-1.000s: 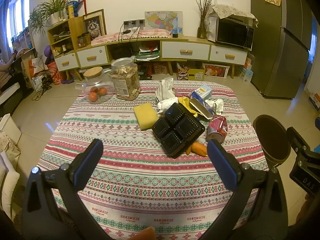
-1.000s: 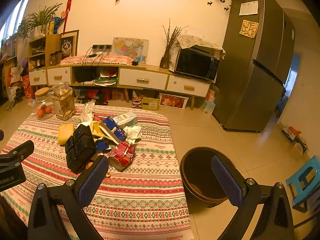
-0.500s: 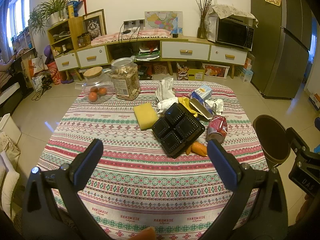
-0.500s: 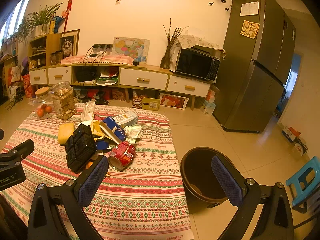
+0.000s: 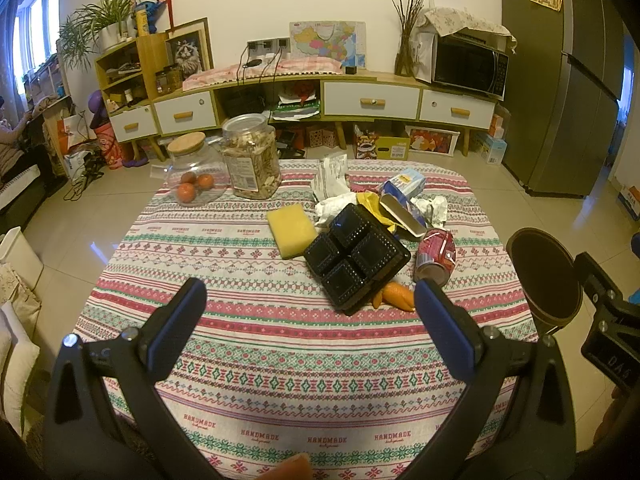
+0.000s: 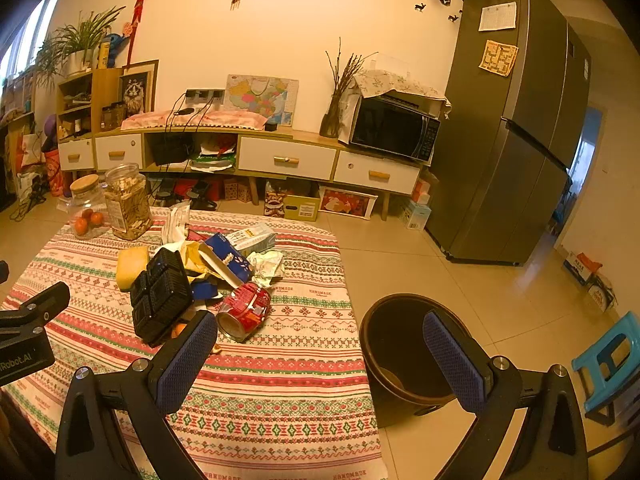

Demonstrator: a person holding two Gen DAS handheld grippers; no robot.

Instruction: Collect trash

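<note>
Left wrist view: your left gripper (image 5: 306,298) hangs spread wide and empty over the near half of the patterned tablecloth (image 5: 248,344), whose hem reads "HANDMADE". The trash sits heaped toward the far right of the table: a black plastic tray (image 5: 356,254) with four wells, a crushed red can (image 5: 436,250) just beside it, crumpled white paper (image 5: 334,208), a blue carton (image 5: 402,186) and orange peel (image 5: 394,296) touching the tray's near corner. The brown bin (image 5: 544,276) stands on the floor off the table's right edge. The can should be light but slick and springy; take it across its dented waist. The tray looks thin and flexible; pinch a rim, not a well.

Right wrist view: your right gripper (image 6: 320,338) is likewise spread and holding nothing, one finger over the cloth near the can (image 6: 244,310), the other over the bin (image 6: 400,350). The other gripper's body shows "Robot.AI" in part. Writing on the can and carton (image 6: 228,258) is too small to read.
</note>
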